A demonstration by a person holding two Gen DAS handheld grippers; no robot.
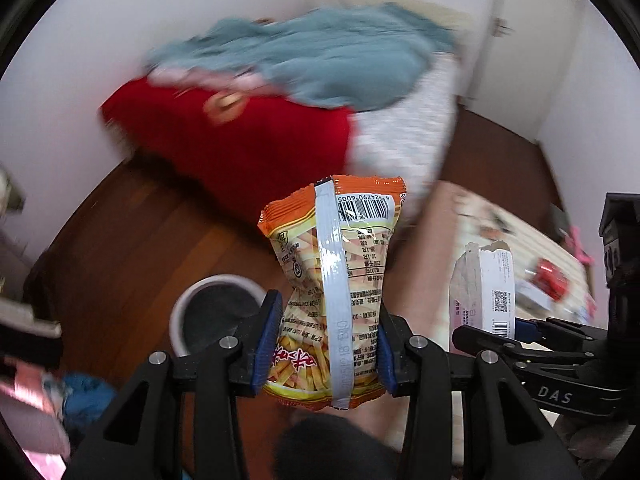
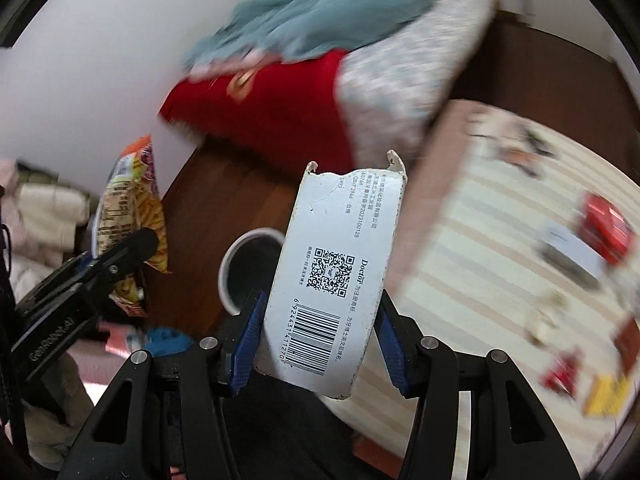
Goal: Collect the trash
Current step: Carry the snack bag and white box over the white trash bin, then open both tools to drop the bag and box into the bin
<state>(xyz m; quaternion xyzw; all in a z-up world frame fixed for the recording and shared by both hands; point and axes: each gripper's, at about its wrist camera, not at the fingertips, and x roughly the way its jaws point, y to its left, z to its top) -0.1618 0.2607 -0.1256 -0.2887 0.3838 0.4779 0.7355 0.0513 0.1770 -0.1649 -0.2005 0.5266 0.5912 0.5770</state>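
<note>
My left gripper is shut on an orange snack bag, squeezed at its waist and held upright above the wooden floor. My right gripper is shut on a torn white carton with a barcode and QR code. A white round bin with a dark inside stands on the floor just left of the snack bag; in the right wrist view the bin sits behind the carton's left edge. The snack bag also shows at the left of the right wrist view, and the carton at the right of the left wrist view.
A bed with a red cover, a teal blanket and a grey patterned sheet stands behind. A striped table top at the right carries several red and yellow wrappers. Clothes lie at the left.
</note>
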